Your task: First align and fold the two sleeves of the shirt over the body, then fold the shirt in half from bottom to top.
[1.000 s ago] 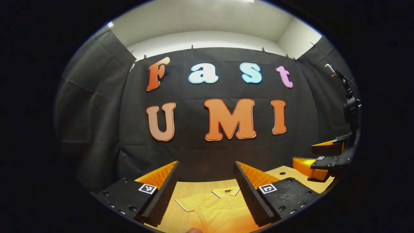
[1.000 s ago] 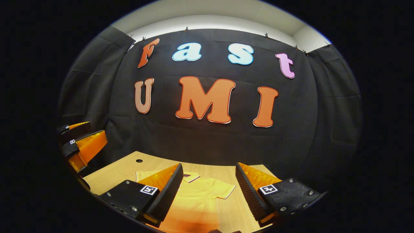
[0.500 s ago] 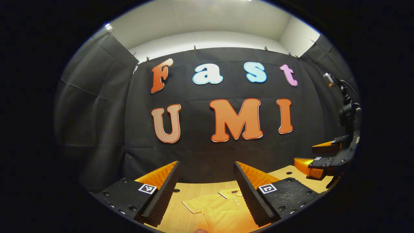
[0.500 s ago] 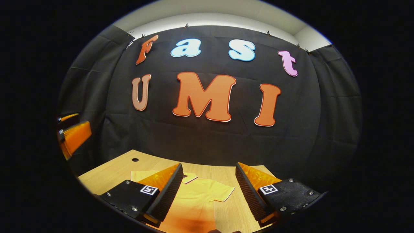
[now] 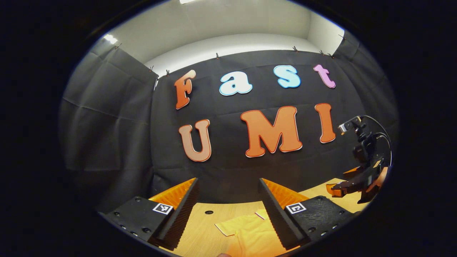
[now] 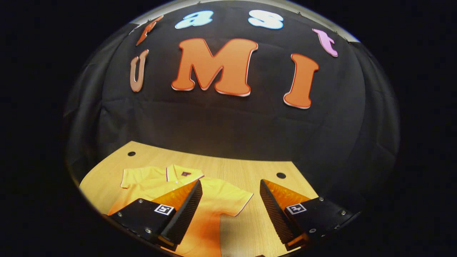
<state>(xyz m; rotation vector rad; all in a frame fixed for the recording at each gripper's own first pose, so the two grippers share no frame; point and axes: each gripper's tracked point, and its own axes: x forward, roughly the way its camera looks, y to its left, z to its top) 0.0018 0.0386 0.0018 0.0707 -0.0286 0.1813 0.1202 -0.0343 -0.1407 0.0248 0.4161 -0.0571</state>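
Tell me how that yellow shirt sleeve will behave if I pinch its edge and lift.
Probably floppy: the shirt lies flat against the table, so the sleeve should drape from the tongs. Likely light, thin fabric. It may slide on the smooth wood and drag the body along.

A light wooden desk (image 6: 250,171) runs up to the black cloth wall (image 6: 228,121) at the back. Two small round holes sit in the desk top near its far edge, one toward the left corner (image 6: 131,154) and one toward the right (image 6: 281,175). In the left gripper view the cloth (image 5: 107,117) hangs in panels, creased and folded at the corner, held along its top edge by small clips (image 5: 217,56). Above it runs a pale wall (image 5: 228,21), with a bright light (image 5: 109,38) at the upper left.
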